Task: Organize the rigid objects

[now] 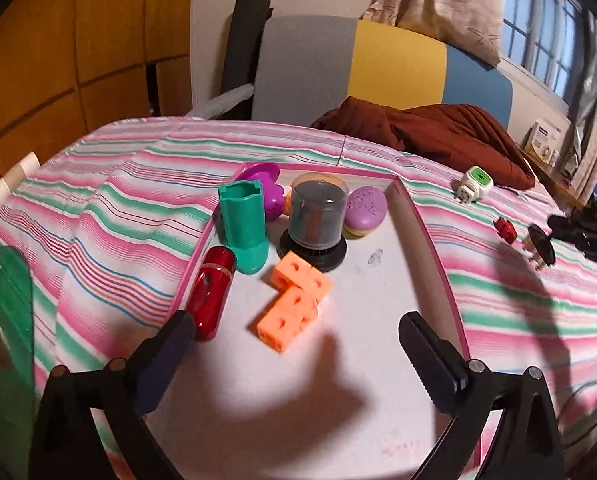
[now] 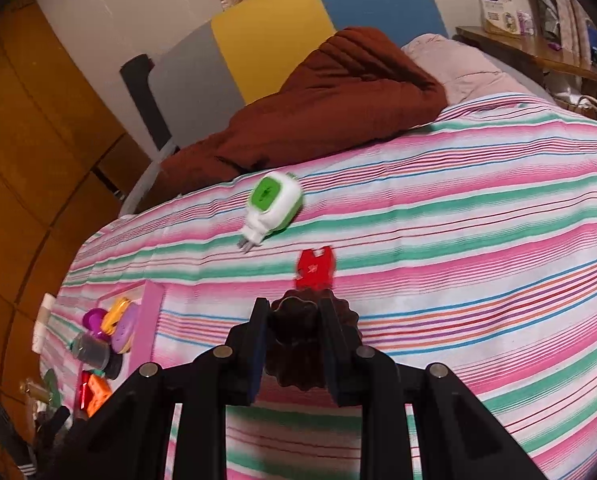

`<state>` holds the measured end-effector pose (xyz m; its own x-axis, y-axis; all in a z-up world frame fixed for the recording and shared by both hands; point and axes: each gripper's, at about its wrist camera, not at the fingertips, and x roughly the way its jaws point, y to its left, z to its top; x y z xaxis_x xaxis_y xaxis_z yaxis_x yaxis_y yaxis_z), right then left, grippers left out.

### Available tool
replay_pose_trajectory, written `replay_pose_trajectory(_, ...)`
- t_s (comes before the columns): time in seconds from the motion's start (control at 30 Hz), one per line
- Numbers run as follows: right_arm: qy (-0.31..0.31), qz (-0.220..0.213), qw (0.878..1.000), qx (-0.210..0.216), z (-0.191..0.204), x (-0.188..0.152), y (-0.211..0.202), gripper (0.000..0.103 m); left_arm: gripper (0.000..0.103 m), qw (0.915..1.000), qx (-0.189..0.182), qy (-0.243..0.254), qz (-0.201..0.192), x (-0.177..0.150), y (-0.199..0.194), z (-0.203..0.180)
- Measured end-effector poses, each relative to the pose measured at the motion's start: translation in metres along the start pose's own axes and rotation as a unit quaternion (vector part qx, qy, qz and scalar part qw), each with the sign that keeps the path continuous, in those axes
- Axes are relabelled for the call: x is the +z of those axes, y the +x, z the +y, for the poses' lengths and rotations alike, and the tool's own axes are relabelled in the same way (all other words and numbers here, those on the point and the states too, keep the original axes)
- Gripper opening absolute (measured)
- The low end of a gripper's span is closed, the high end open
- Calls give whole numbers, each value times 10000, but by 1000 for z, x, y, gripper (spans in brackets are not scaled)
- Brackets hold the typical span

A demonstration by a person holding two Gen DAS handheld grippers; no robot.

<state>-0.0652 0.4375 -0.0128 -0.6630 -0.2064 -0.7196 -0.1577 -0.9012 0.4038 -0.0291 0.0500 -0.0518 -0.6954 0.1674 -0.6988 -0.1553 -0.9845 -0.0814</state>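
In the left wrist view my left gripper (image 1: 298, 340) stands wide open over a white tray with a pink rim (image 1: 430, 240), nothing between its fingers. Just ahead of the fingertips lies an orange cube-block piece (image 1: 294, 306). A red cylinder (image 1: 212, 292), a teal boot-shaped holder (image 1: 244, 228), a dark dome (image 1: 316, 220) and a purple oval case (image 1: 365, 210) also sit in the tray. My right gripper (image 2: 293, 310) is shut on a dark round plug (image 2: 298, 336) above the striped bedsheet. A small red piece (image 2: 314, 270) and a white-and-green plug (image 2: 274, 204) lie on the sheet beyond it.
A brown blanket (image 1: 438, 132) is bunched at the head of the bed before a grey, yellow and blue headboard (image 1: 398, 64). A green plastic item (image 1: 12, 304) stands at the left bed edge. A wooden shelf (image 2: 538, 52) with boxes is at the right.
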Motion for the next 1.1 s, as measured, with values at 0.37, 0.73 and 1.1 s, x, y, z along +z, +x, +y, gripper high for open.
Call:
replay_pose_trajectory(0.37, -7, 200, 9968, 778, 35, -24, 3, 23, 103, 9999, -81, 105, -54, -10, -15, 6)
replay_pose_trajectory(0.73, -714, 300, 9873, 1388, 129, -36, -7, 18, 103, 9997, -230, -29, -37, -19, -26, 14)
replay_pose_trajectory(1.1, -1548, 535, 9853, 494, 149, -53, 4, 26, 103, 9991, -377, -215, -36, -26, -30, 26)
